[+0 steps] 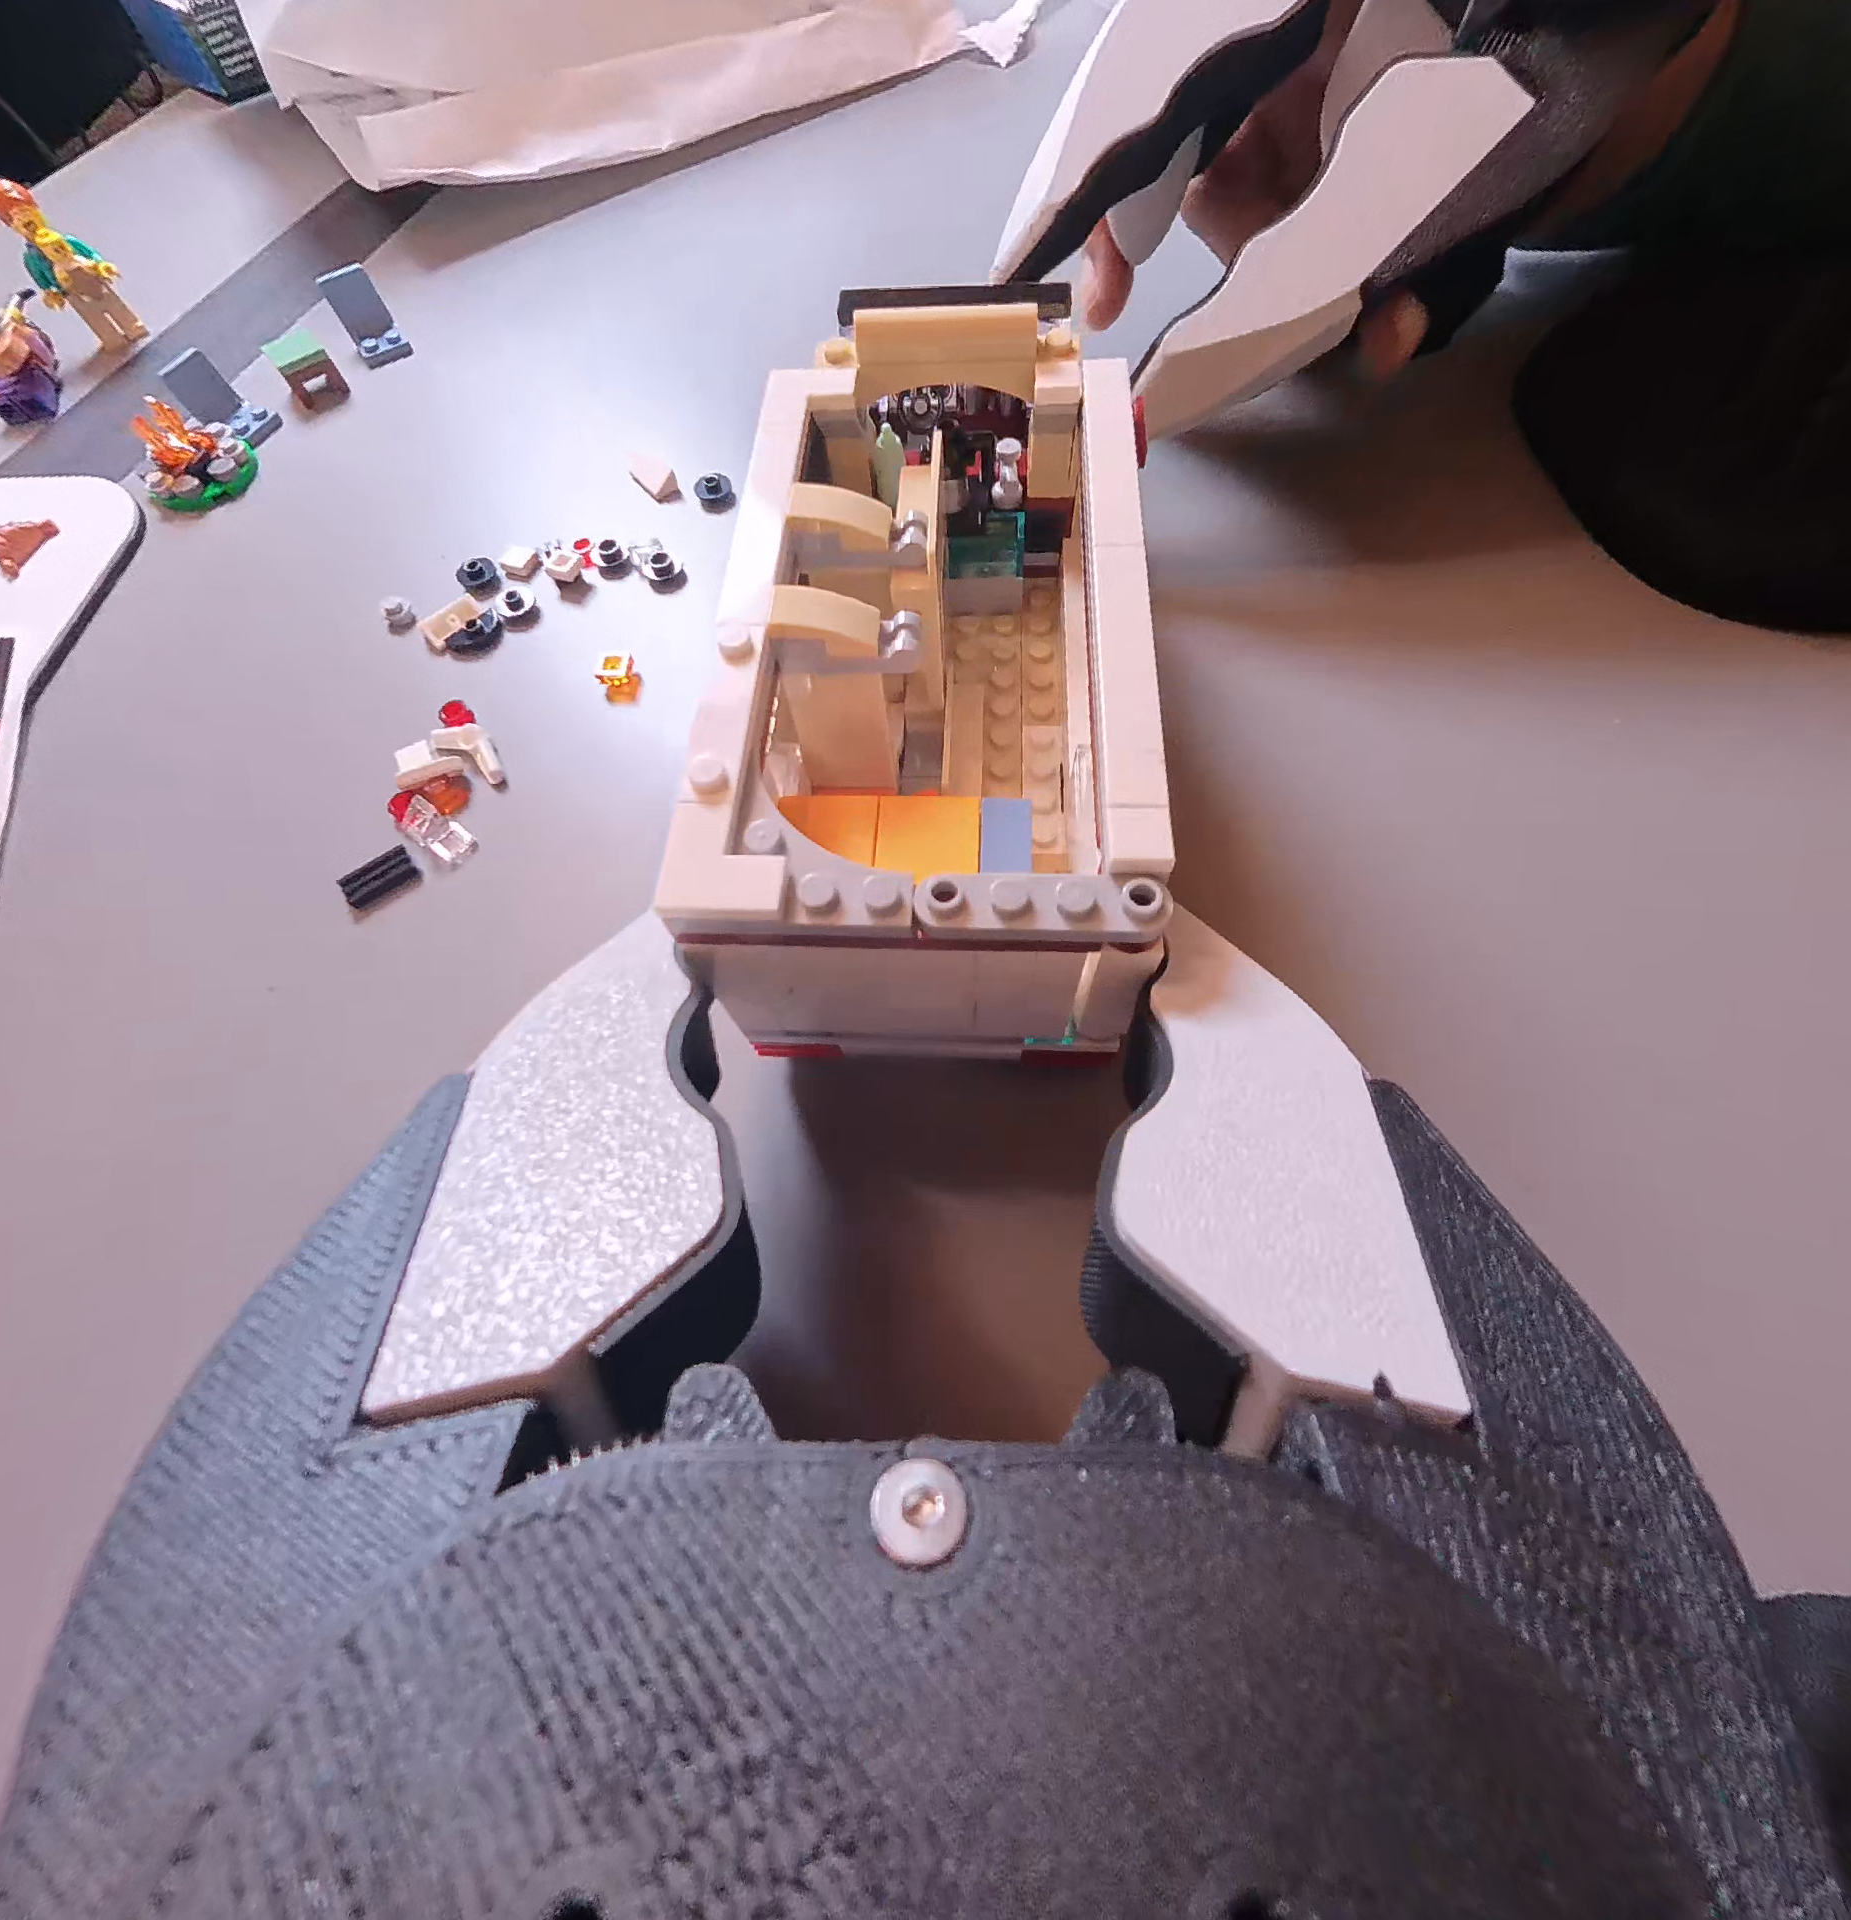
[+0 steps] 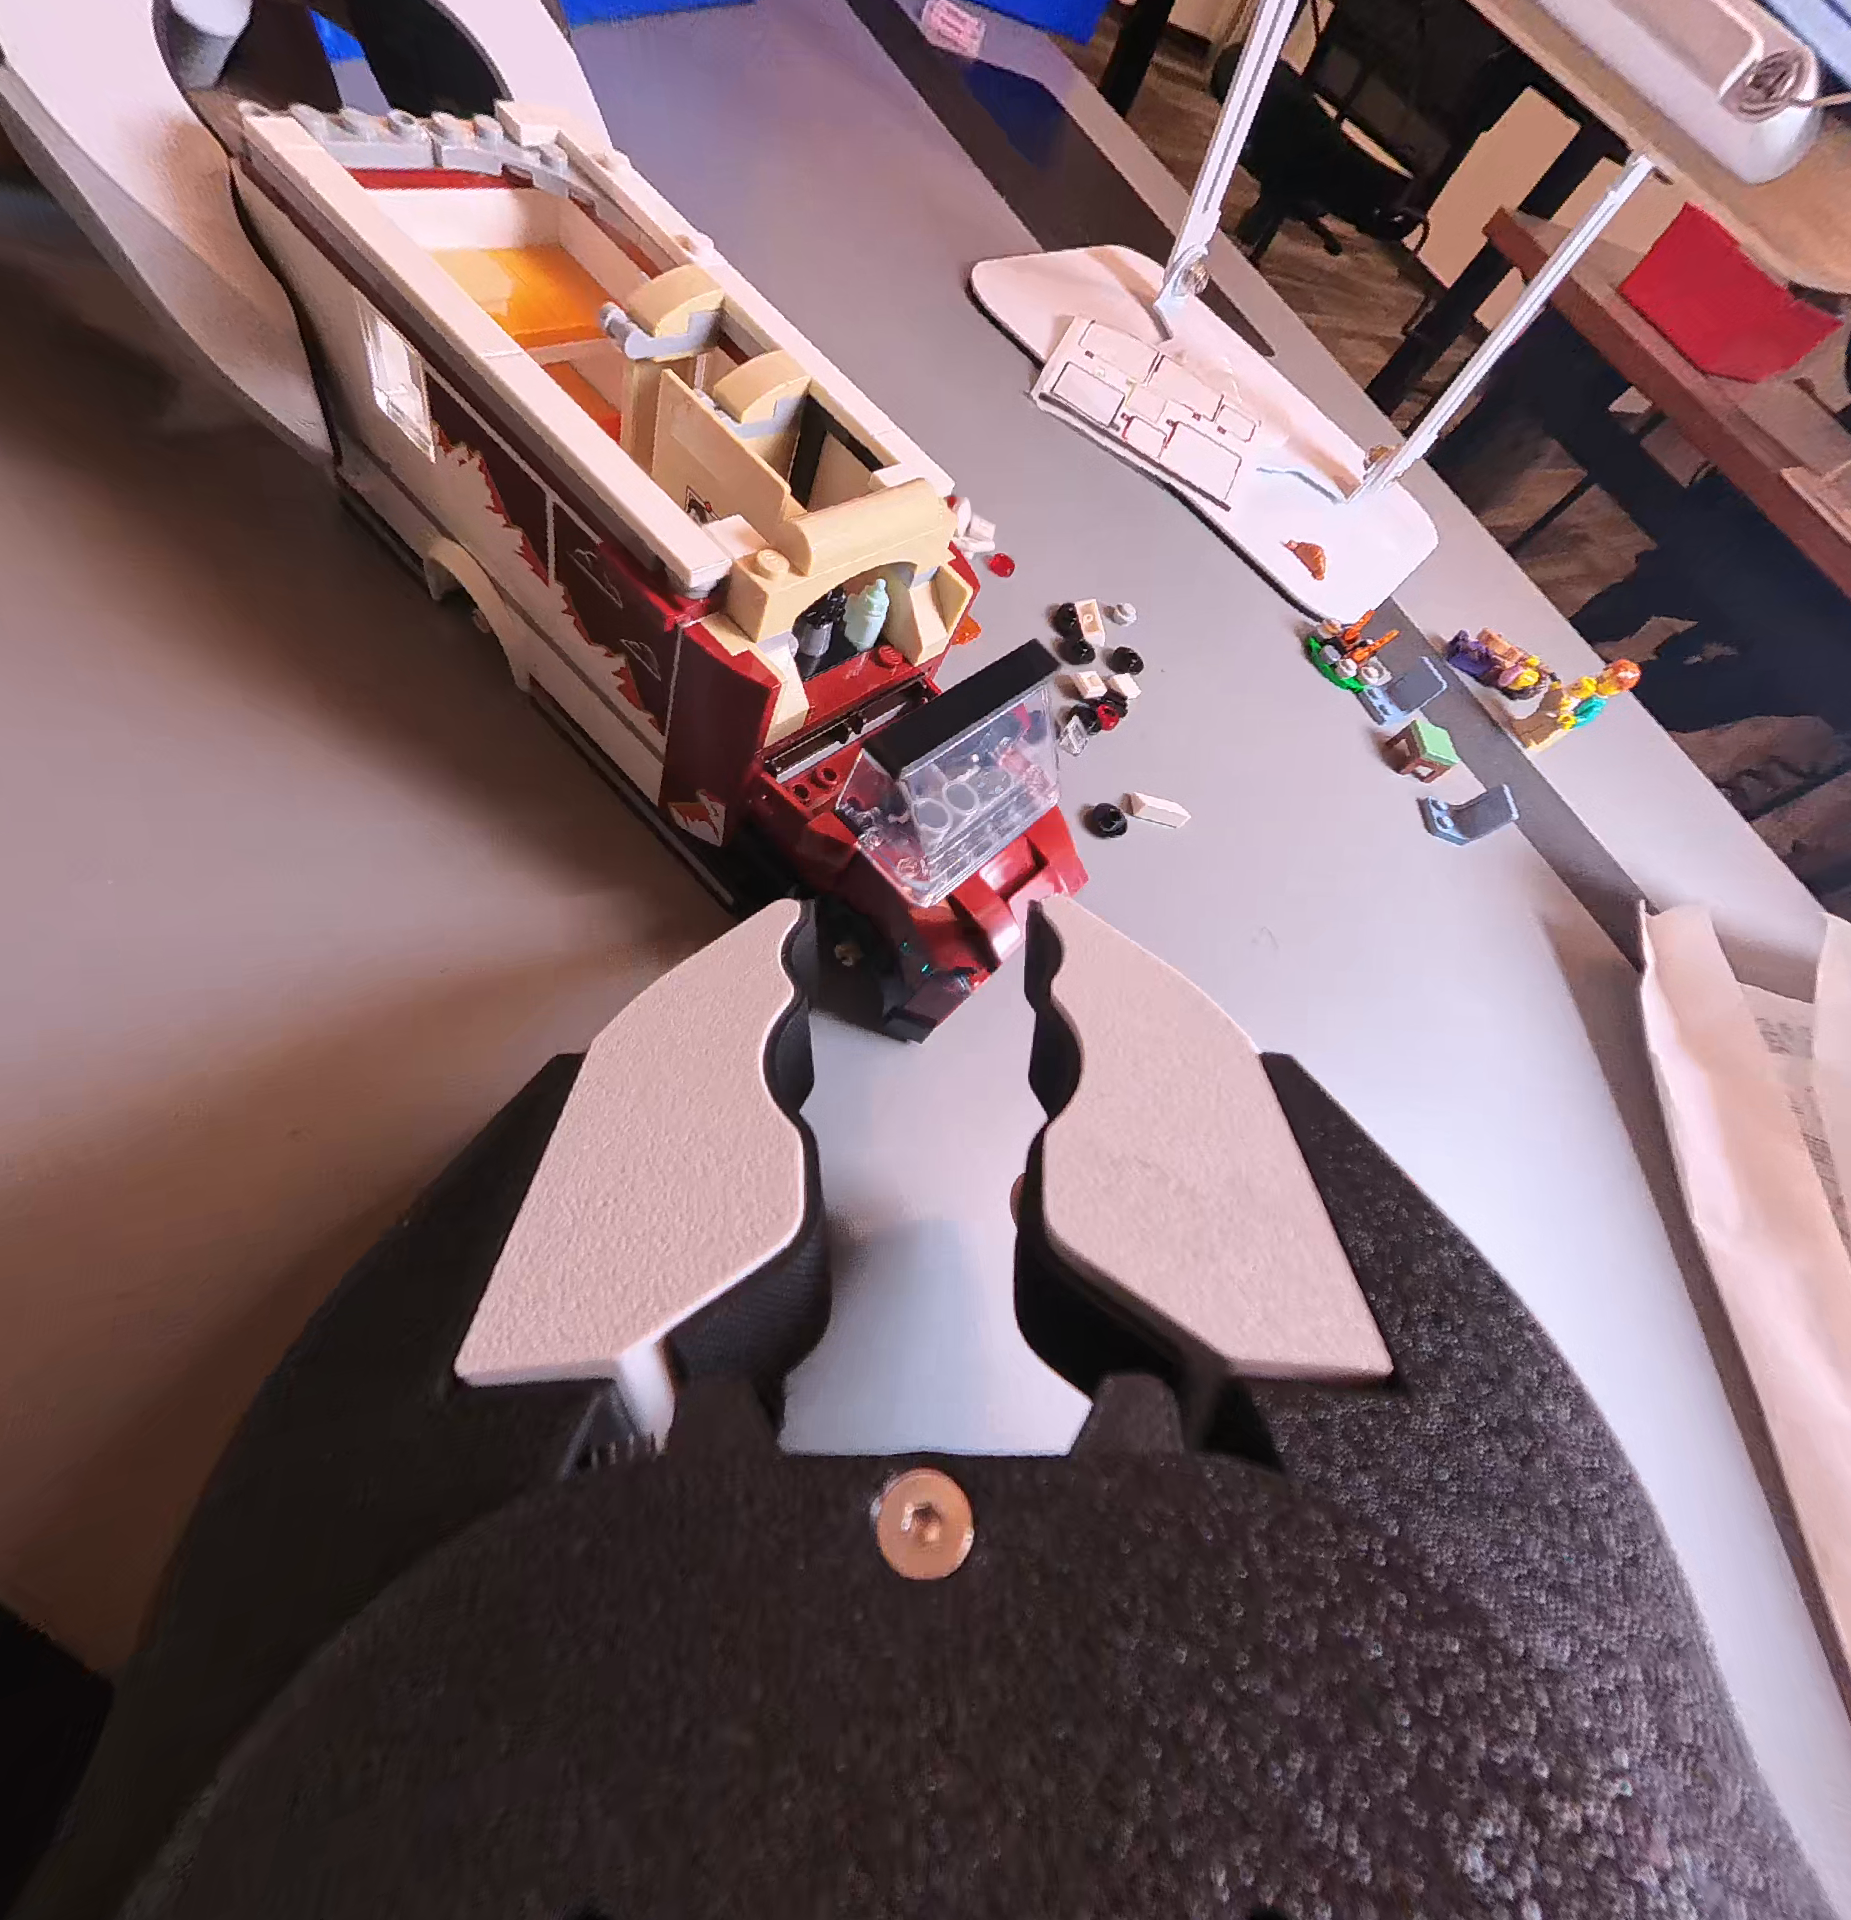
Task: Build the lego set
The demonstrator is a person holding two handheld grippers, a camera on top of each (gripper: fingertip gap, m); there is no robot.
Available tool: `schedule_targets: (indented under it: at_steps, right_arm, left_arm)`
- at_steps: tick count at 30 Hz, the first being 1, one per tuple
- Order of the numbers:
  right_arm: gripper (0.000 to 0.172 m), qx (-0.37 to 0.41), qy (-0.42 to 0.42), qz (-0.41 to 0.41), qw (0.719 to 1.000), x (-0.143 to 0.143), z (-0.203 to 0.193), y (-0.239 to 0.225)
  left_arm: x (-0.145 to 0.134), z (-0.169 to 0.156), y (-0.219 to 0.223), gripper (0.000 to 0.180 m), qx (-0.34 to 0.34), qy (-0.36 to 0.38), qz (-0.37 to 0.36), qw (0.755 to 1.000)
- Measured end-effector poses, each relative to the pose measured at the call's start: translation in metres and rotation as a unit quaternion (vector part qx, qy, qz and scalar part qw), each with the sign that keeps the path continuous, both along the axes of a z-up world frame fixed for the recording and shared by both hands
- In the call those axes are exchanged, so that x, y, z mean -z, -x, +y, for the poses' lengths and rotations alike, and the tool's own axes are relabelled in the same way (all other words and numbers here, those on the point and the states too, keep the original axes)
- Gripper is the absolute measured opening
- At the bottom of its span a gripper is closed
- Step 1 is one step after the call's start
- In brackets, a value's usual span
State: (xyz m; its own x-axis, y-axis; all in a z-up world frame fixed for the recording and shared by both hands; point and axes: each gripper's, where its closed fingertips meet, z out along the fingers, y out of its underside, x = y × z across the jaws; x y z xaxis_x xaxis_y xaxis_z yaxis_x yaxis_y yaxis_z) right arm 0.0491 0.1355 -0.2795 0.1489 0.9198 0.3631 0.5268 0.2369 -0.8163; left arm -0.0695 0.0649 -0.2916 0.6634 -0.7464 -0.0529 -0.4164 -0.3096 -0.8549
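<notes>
Item: roofless brick-built camper van (image 1: 931, 665), white and dark red, standing on the grey table (image 1: 1420, 831).
Left tongs (image 1: 916, 987): clamped on the van's rear end, one finger against each side wall.
Right tongs (image 2: 916, 935): at the van's dark-red nose, partly closed about the bumper; contact of the pads cannot be told.
Surroundings: scattered small loose bricks (image 1: 526, 592) to the van's left; two minifigures (image 1: 59, 301); campfire piece (image 1: 188, 457); white lamp base (image 2: 1212, 416); paper bag (image 1: 588, 83). No legible brand marks.
</notes>
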Motion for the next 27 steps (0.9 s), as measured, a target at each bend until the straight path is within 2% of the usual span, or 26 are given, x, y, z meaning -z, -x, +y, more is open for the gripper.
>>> schedule_targets:
  at_steps: [7,11,14,17,19,23,26,27]
  right_arm:
    - [0.037,0.012,-0.001,0.017,1.000,-0.005,0.004,-0.001]
    - [0.038,0.028,0.039,0.096,0.994,-0.035,0.019,0.005]
    - [0.037,0.061,0.063,0.147,0.985,-0.069,0.052,0.016]
    - [0.036,0.099,0.064,0.181,0.976,-0.105,0.100,0.042]
    - [0.036,0.129,0.074,0.208,0.967,-0.126,0.136,0.067]
    - [0.038,0.194,0.095,0.246,0.945,-0.148,0.213,0.112]
    - [0.038,0.216,0.133,0.265,0.930,-0.154,0.244,0.138]
    - [0.033,0.229,0.141,0.265,0.926,-0.154,0.252,0.143]
  left_arm:
    - [-0.003,0.007,0.011,0.079,-0.021,-0.027,0.013,0.999]
    - [-0.012,0.007,0.016,0.079,-0.024,-0.041,0.005,0.999]
    - [-0.053,0.005,0.021,0.081,-0.027,-0.076,-0.034,0.996]
    - [-0.107,0.015,0.036,0.068,-0.064,-0.136,-0.075,0.986]
    - [-0.137,0.035,0.059,0.054,-0.128,-0.174,-0.053,0.975]
    - [-0.184,0.085,0.113,0.045,-0.250,-0.222,0.011,0.942]
    - [-0.198,0.127,0.154,0.041,-0.317,-0.222,0.038,0.921]
    - [-0.198,0.141,0.166,0.041,-0.332,-0.215,0.047,0.917]
